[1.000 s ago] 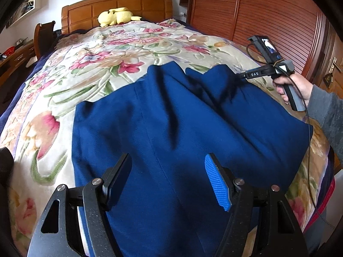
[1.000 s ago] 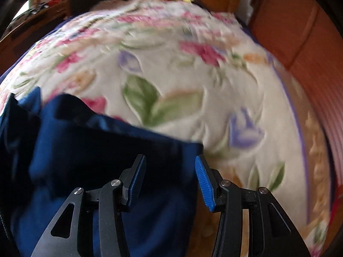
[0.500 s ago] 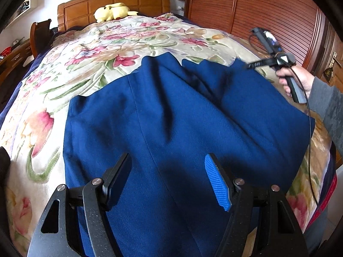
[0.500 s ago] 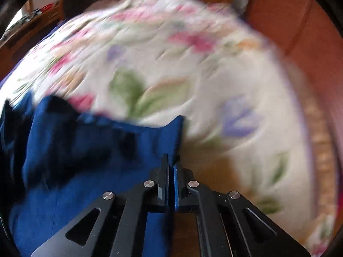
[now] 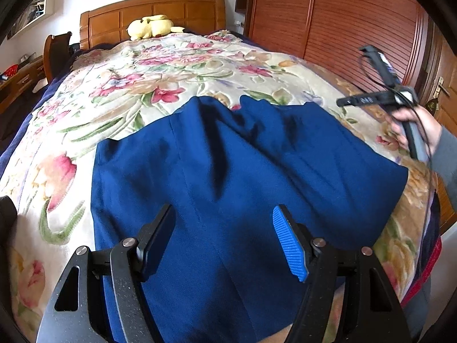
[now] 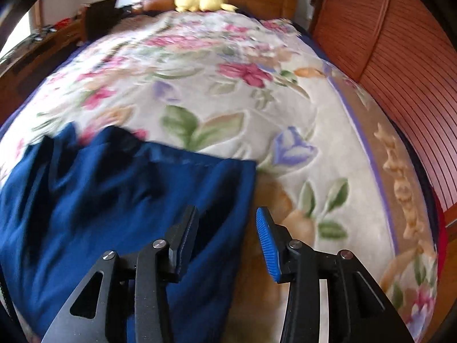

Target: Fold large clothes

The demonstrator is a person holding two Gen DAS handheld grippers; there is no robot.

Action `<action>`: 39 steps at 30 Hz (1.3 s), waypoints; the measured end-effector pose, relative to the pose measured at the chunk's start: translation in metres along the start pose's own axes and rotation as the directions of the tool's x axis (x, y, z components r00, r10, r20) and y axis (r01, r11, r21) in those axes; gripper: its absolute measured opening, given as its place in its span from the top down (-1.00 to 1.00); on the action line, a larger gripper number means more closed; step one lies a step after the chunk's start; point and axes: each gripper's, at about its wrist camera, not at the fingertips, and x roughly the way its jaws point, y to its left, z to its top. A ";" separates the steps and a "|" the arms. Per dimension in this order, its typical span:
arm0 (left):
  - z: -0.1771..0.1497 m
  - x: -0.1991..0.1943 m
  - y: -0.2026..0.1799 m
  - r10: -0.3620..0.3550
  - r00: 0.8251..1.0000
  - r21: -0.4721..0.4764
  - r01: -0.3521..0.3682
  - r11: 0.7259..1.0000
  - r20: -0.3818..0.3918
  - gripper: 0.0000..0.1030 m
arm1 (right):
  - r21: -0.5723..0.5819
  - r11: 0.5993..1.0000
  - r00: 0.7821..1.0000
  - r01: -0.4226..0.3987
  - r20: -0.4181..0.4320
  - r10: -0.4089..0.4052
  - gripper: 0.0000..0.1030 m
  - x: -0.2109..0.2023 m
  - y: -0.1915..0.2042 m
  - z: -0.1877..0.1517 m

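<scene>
two grippers hang over a blue garment (image 5: 228,177) spread flat on the flowered bedspread (image 5: 120,91), so this looks like smoothing before the first fold. left gripper (image 5: 224,243): fingers apart, empty. right gripper (image 6: 227,240): it was pinched shut on the far right corner half a second ago, has just been opening, and now holds nothing. next, i'd grip an edge to fold.
</scene>
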 end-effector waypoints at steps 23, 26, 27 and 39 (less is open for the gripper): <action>-0.032 -0.014 -0.049 -0.044 0.999 0.039 0.045 0.998 -0.004 -0.39 | -0.093 0.989 0.993 -0.114 -0.033 0.111 0.15 -0.082 0.033 -0.143; -0.031 -0.015 -0.050 -0.046 0.999 0.038 0.046 0.998 0.001 -0.39 | -0.047 0.988 0.987 -0.149 -0.069 0.146 0.16 -0.061 0.026 -0.159; -0.031 -0.015 -0.050 -0.046 0.999 0.039 0.045 0.998 0.003 -0.39 | -0.046 0.989 0.988 -0.143 -0.057 0.140 0.16 -0.061 0.027 -0.160; -0.031 -0.014 -0.056 -0.051 0.999 0.059 0.050 0.997 0.005 -0.39 | 0.010 0.997 0.996 -0.078 0.054 0.078 0.15 -0.098 0.025 -0.160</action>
